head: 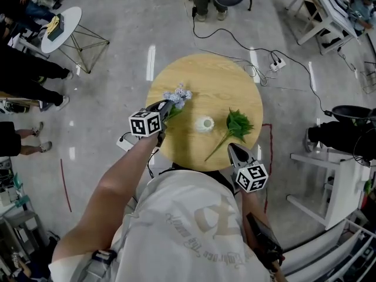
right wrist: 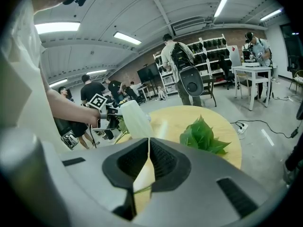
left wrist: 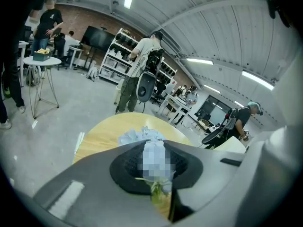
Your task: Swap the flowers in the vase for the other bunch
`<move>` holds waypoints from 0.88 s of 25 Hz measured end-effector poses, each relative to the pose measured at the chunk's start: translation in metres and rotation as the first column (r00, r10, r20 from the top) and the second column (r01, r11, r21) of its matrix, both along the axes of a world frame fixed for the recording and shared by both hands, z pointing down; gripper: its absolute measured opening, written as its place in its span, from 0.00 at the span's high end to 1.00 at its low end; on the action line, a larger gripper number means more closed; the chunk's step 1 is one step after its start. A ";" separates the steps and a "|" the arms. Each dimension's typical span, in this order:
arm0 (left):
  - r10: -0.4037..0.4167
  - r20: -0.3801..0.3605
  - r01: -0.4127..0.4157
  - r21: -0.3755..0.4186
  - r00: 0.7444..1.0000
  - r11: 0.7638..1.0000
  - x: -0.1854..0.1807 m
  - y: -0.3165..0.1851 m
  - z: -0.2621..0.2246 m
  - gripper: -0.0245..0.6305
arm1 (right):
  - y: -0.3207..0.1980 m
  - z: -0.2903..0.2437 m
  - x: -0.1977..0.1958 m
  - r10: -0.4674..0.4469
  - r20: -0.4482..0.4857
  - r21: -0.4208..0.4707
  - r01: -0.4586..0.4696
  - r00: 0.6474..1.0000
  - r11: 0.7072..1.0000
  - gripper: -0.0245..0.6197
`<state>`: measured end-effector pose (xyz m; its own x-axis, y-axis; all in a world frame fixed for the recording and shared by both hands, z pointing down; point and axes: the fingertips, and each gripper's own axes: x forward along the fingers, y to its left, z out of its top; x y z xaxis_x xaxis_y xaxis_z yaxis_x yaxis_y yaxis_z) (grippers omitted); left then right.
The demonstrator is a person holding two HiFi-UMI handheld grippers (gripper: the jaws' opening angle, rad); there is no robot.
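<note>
Left side: my left gripper [head: 166,106] is over the left part of the round wooden desk [head: 205,75]. Its fingers [left wrist: 125,167] are drawn narrow and clamped on the green stem of the pale blue flowers [head: 178,95]. In the left gripper view the stem runs up between the pads. The blooms [left wrist: 139,135] stand clear beyond the fingertips, over the desk top. The bunch is outside the vase, to its left and near it. I cannot tell whether the blooms touch the desk.

Centre: the white vase [head: 204,124] stands upright near the middle of the desk, between my two grippers and apart from both. The right gripper view shows it [right wrist: 135,119] beyond my right fingers, with the left gripper's marker cube [right wrist: 97,101] behind it.

Right side: the green bunch [head: 238,125] lies flat on the desk just right of the vase. Its leaves point toward the far edge and its stem trails toward the near edge. My right gripper [head: 234,150] is at the near right edge of the desk, just beside that stem. Its fingers [right wrist: 128,162] are pressed together at the tips and grip nothing. The leaves [right wrist: 203,136] lie ahead of them and to the right.

Surroundings: a small white side table [head: 64,22] stands on the floor at the far left. A power strip [head: 277,64] lies on the floor beyond the desk on the right.
</note>
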<state>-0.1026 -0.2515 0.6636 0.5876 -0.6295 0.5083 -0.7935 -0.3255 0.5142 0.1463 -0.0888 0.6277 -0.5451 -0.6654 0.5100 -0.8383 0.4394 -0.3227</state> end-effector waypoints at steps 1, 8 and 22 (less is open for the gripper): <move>-0.003 -0.007 0.003 -0.008 1.000 1.000 0.002 -0.003 0.003 0.90 | -0.001 0.001 0.000 0.000 0.000 -0.002 0.000 1.000 1.000 0.94; -0.015 -0.036 0.013 -0.046 0.999 0.999 0.020 -0.019 0.016 0.90 | -0.006 0.005 0.005 0.001 0.002 -0.016 -0.001 1.000 1.000 0.94; -0.010 -0.019 0.009 -0.077 1.000 0.997 0.027 -0.034 0.033 0.65 | -0.007 0.009 0.011 0.004 0.008 -0.027 -0.004 1.000 1.000 0.94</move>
<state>-0.0758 -0.2851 0.6968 0.5918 -0.5945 0.5444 -0.7862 -0.2768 0.5524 0.1570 -0.0959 0.6365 -0.5469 -0.6538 0.5229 -0.8372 0.4274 -0.3412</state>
